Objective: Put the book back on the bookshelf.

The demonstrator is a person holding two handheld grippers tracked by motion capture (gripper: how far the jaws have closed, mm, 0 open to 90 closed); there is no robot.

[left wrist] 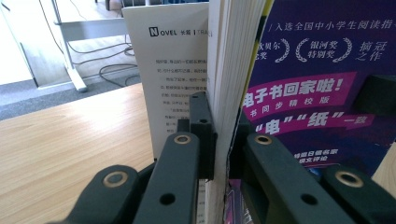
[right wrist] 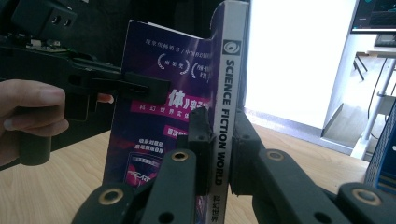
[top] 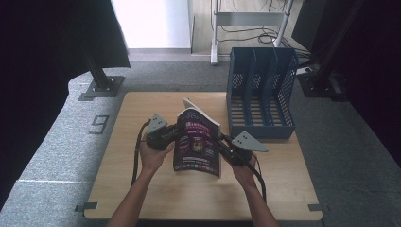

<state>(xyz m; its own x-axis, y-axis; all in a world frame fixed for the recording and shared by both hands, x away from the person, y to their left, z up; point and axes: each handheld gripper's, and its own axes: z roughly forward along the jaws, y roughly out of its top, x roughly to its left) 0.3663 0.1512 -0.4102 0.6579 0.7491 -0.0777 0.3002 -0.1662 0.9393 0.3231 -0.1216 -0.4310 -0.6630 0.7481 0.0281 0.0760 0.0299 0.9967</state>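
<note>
Both forearms reach in from below, hands level. Left gripper (top: pixel 171 134) pinches the magazine (top: pixel 197 142) at its page edge; right gripper (top: pixel 221 141) pinches its spine. Magazine stands upright between them above the table (top: pixel 142 189). Its far cover is hidden; lower edge cut off in both gripper views.

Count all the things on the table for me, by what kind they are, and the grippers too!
Book, held upright between both grippers: 1
Blue file rack: 1
Grippers, left gripper and right gripper, both shut on the book: 2
Total: 4
</note>
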